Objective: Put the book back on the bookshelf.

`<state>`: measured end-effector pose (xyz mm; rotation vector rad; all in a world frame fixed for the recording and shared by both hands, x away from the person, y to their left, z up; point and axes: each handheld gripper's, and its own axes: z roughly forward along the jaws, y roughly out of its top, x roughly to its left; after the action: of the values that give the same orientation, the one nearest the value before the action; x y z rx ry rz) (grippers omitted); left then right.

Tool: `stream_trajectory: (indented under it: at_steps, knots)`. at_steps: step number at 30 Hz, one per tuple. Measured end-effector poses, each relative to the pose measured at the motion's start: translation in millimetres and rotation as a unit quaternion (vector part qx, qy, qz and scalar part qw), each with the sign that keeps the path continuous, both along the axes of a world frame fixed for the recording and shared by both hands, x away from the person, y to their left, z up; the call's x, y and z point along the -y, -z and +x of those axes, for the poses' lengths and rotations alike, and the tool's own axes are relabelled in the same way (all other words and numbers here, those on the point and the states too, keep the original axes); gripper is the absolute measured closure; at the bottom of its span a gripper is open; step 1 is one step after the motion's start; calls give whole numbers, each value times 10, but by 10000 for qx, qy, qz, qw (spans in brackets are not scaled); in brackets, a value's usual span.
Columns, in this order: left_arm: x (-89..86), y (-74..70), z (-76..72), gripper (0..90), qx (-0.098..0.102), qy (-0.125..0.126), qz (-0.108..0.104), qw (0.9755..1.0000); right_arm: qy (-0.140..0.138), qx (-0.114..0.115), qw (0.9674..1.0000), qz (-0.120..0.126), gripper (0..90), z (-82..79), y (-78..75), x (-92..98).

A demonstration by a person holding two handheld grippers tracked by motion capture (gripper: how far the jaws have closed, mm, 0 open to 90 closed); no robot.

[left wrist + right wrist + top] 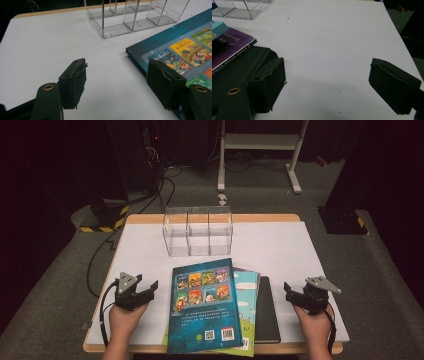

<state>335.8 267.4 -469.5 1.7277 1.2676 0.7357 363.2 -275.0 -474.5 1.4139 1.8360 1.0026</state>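
Observation:
A stack of books lies at the table's near middle. On top is a dark blue picture book [205, 305] [180, 47]; under it a light turquoise book [247, 300], a purple one [227, 47] and a black one [267, 310] [242, 67]. My left gripper [145, 289] [122, 85] rests open just left of the stack, its jaws empty over the white table. On the other side my right gripper [290, 292] [327, 85] is held open beside the black book, with nothing between its jaws.
A clear plastic organiser [198, 231] [135, 15] [242, 7] with three upright compartments stands behind the books. The white table top [280, 245] ends in a wooden edge. Beyond it are a white frame's legs [260, 150] and cables on the grey floor.

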Motion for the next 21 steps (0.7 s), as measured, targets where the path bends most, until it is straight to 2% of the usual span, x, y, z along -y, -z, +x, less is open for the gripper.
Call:
stream_trajectory:
  at_steps: [4,6,12,16,19,21]
  knots:
    - [13,-9,-19,328,37,70,26,10000,-37,-11,10000,3,138,-23,12,-10]
    - [17,1,-23,327,-7,100,73,9999,-47,-14,10000,-1,142,-31,13,-10]
    - [-33,11,-63,326,-23,98,-27,9999,-97,-22,9999,-30,158,-12,22,-24]
    - [-59,21,-93,327,50,103,-166,9998,-200,-32,9998,-76,187,-4,34,-36]
    - [-59,41,-109,322,-1,198,-222,9996,-277,38,9996,-60,197,-10,28,-47]
    - [-39,68,-130,321,-25,303,-216,9993,-343,187,9992,69,204,-16,7,-61]
